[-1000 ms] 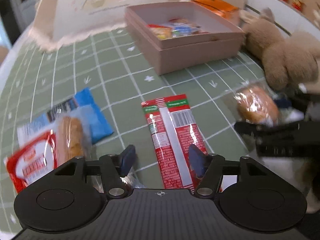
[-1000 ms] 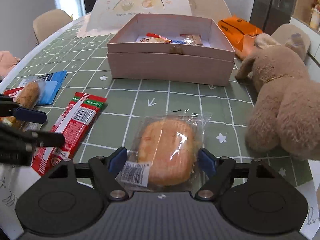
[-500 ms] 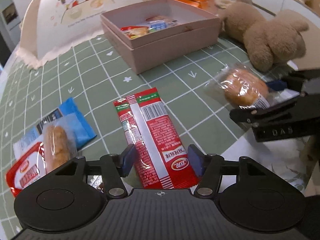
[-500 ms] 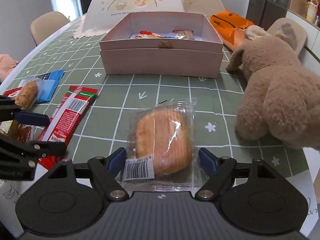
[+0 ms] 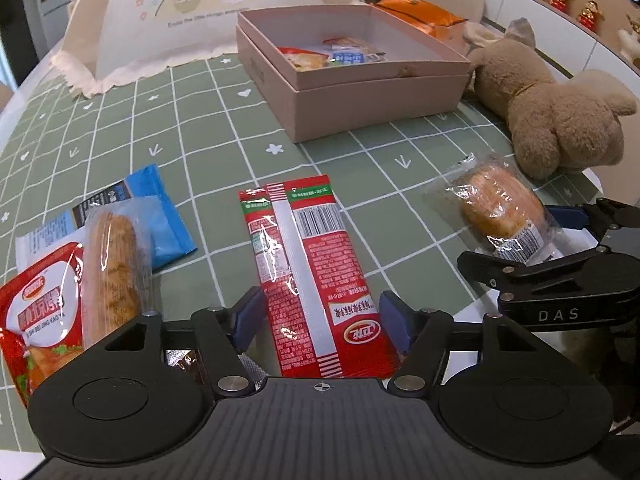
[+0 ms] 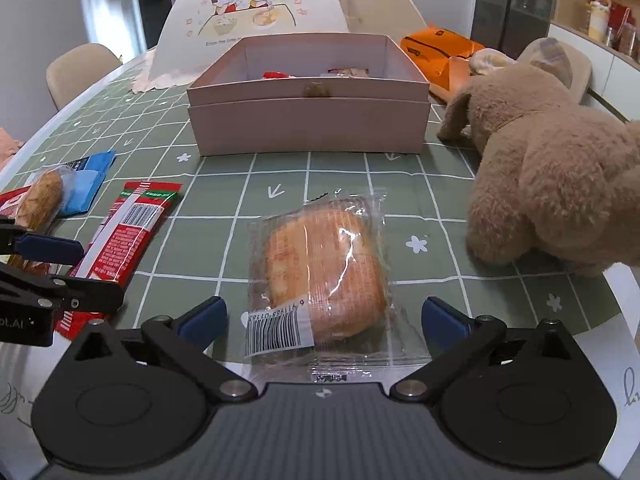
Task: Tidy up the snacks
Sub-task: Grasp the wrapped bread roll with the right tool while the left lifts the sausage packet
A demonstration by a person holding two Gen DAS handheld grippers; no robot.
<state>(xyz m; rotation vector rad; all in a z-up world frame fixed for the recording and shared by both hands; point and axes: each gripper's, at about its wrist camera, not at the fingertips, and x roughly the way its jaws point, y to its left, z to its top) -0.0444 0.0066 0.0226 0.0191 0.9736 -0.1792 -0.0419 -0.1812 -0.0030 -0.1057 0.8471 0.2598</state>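
Observation:
A long red snack packet (image 5: 308,272) lies on the green checked cloth, its near end between the fingers of my open left gripper (image 5: 320,322). It also shows in the right wrist view (image 6: 128,220). A clear-wrapped bun (image 6: 324,276) lies between the fingers of my open right gripper (image 6: 324,320); in the left wrist view the bun (image 5: 500,208) sits at the right. The open pink box (image 6: 308,120) stands behind, with a few snacks inside (image 5: 332,54).
A wrapped bread stick (image 5: 112,264), a blue packet (image 5: 160,212) and a red pouch (image 5: 36,312) lie at the left. A plush toy (image 6: 548,176) sits right of the bun. A food cover (image 6: 288,12) and an orange bag (image 6: 440,48) stand behind the box.
Both grippers have shifted and settled, with the views rising slightly. The red packet now lies centred between the left fingers. Both stay open; nothing was taken hold of.

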